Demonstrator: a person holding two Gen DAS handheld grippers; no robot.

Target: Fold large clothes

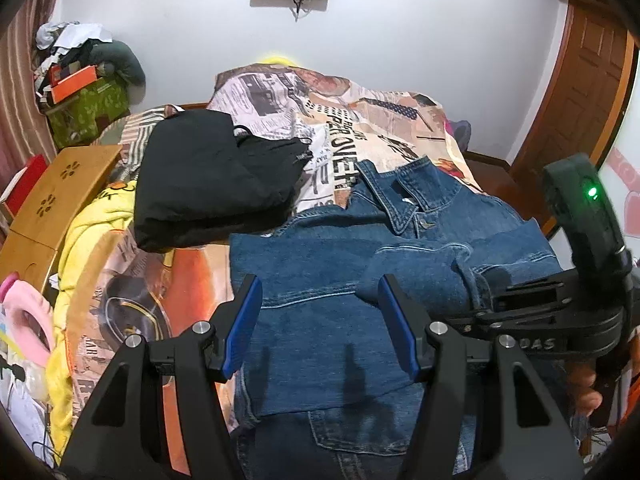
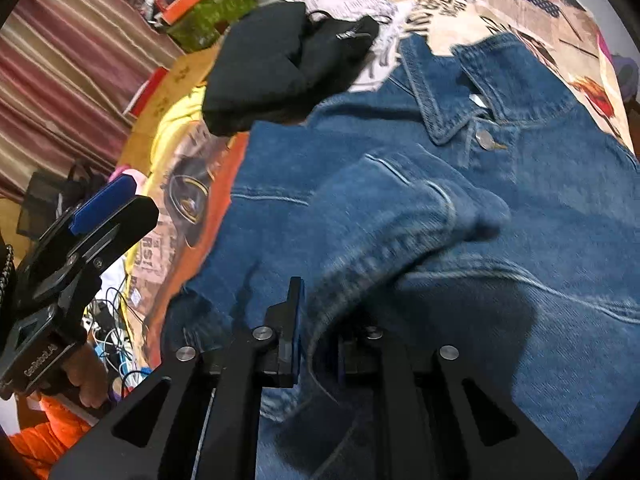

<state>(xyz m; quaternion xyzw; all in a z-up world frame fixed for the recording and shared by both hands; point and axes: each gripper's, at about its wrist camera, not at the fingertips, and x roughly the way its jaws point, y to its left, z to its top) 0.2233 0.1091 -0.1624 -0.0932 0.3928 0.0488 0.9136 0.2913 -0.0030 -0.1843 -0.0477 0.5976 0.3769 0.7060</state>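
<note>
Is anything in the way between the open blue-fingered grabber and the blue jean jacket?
Nothing visible is. The left gripper hangs open right over the denim jacket, with only air between. The black garment lies off to the side on the bed. The right gripper is shut on the denim jacket.

Blue denim jacket (image 1: 320, 320) lies partly folded on the bed, collar away.

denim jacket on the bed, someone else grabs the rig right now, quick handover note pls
Left gripper: open, above the jacket's left half, holding nothing.
Right gripper: jaws shut on a denim sleeve folded across the front.
Denim jacket: flat on the patterned bedspread, collar away from you, beside the folded black garment.
Done: sleeve brought in.
Left: probably release, fold the body.
</note>
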